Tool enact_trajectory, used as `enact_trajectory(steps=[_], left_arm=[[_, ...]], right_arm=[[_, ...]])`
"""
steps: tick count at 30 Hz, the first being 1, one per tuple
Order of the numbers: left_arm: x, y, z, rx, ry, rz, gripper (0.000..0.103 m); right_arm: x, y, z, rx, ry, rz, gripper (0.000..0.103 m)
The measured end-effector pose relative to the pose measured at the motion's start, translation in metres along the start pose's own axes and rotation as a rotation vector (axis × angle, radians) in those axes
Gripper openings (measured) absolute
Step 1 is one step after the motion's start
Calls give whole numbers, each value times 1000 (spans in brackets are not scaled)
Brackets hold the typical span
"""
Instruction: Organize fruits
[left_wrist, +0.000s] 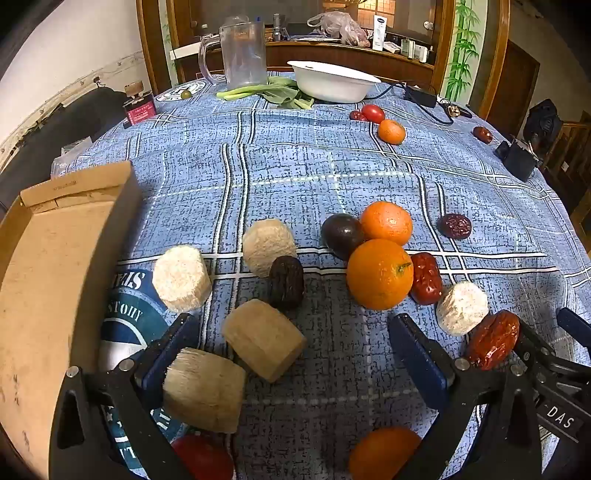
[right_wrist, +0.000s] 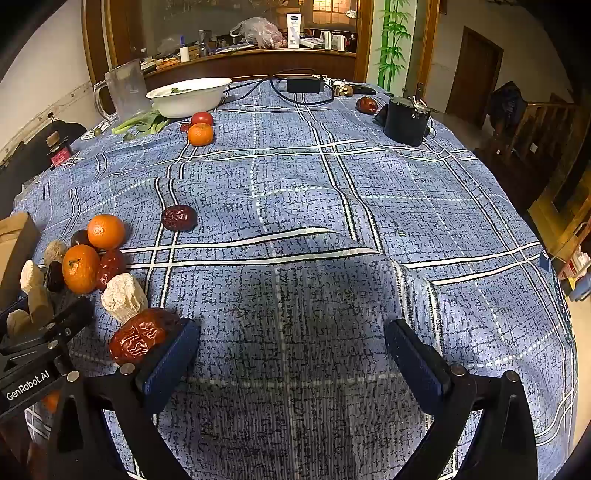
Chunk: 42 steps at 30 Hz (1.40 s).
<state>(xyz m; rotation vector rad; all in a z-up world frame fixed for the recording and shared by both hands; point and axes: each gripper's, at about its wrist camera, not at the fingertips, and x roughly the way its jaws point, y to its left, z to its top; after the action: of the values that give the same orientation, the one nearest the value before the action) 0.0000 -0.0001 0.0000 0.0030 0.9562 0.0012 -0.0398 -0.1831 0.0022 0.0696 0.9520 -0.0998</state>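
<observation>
Left wrist view: left tool (left_wrist: 295, 354) spread wide, holding nothing, above sugarcane pieces (left_wrist: 263, 344) and oranges (left_wrist: 379, 273) on desk (left_wrist: 295, 166). Right tool (right_wrist: 291, 354) wide, unloaded, red date (right_wrist: 142, 335) touching its left finger.

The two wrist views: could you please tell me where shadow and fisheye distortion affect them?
Left wrist view: the cardboard box bows at the frame edge. Right wrist view: a dark shadow covers the tablecloth ahead of the open right gripper; corners go black in both.
</observation>
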Motion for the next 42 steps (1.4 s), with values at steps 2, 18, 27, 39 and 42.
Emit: enact_trajectory(steps=[2,18,27,39,42], left_arm=[[0,0,0,0,1,0,103],[0,0,0,-1,0,-1,103],[-2,3,1,59,70,-38,103],[-88,40,-25,33,-118,-113,101],[-118,50,-30,28,-222,-87,101]], right_arm=[[0,0,0,0,2,1,102],[0,1,0,0,3,0,102],[-1,2,0,35,53,-20,102],[-43,6,-7,73,-41,-34,102],[-71,10,-18,102,-131,-32,102]])
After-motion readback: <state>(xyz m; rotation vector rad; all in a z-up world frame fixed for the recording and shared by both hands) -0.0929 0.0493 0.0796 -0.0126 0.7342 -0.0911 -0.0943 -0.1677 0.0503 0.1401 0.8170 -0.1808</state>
